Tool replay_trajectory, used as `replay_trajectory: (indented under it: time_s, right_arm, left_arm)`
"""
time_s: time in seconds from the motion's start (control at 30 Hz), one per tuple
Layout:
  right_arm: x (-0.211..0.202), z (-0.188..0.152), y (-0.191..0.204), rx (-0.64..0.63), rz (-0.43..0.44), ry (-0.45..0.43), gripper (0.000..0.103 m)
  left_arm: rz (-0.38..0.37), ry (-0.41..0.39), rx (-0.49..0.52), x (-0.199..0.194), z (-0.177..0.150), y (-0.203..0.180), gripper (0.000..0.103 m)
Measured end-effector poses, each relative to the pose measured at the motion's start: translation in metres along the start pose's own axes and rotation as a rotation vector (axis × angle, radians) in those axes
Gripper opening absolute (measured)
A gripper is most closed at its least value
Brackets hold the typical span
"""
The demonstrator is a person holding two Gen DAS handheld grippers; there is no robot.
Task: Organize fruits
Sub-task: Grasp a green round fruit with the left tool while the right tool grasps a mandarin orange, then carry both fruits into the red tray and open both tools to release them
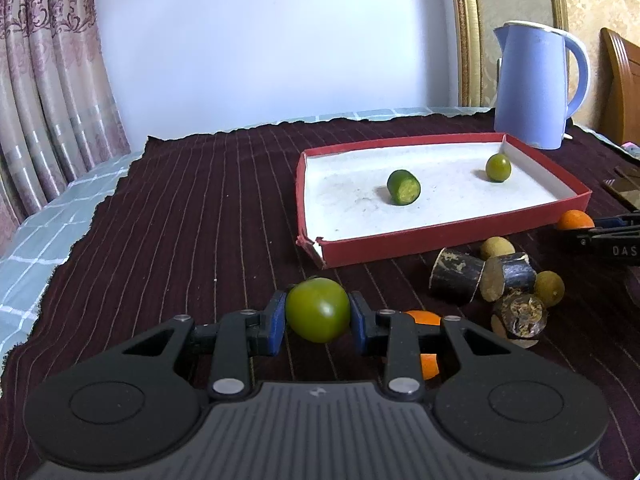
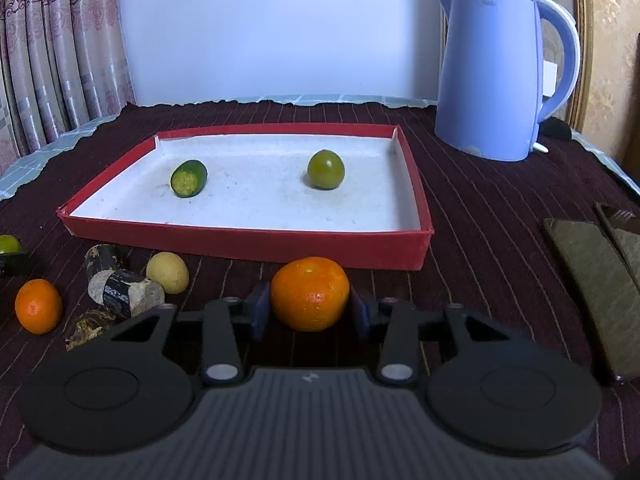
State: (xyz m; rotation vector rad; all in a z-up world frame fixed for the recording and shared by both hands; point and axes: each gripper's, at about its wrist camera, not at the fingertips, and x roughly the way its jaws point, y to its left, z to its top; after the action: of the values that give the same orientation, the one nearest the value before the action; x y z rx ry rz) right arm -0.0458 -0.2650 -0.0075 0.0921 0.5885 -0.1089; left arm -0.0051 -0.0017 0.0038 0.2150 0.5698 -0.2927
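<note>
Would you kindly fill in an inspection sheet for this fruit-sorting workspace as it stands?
Surface: dark maroon striped cloth over a pale checked cover.
Job's things: red-walled cardboard tray holding a cut green cucumber piece and a round green fruit; outside it, a small orange, yellow-brown round fruit and dark sugarcane chunks.
Clutter: blue plastic kettle; dark flat objects, unidentified.
Grippers: left tongs shut on a green tomato; right tongs flank a large orange, pad contact unclear.
Cables: nothing seen.
Surroundings: patterned curtain, white wall.
</note>
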Motion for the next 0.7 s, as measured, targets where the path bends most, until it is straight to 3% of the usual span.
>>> replay_trajectory:
  time_s: [0.3, 0.47, 0.7]
  right_arm:
    - [-0.031, -0.002, 0.023, -0.036, -0.063, -0.1, 0.039]
    - [-0.041, -0.003, 0.03, -0.003, -0.008, -0.125, 0.039]
    - [-0.05, 0.009, 0.041, -0.023, -0.037, -0.164, 0.039]
  left_arm:
    - [-0.048, -0.025, -0.021, -0.008, 0.007, -0.006, 0.032]
    - [-0.054, -0.042, -0.02, -0.01, 0.017, -0.016, 0.032]
    - [-0.053, -0.04, -0.036, 0.002, 0.034, -0.034, 0.032]
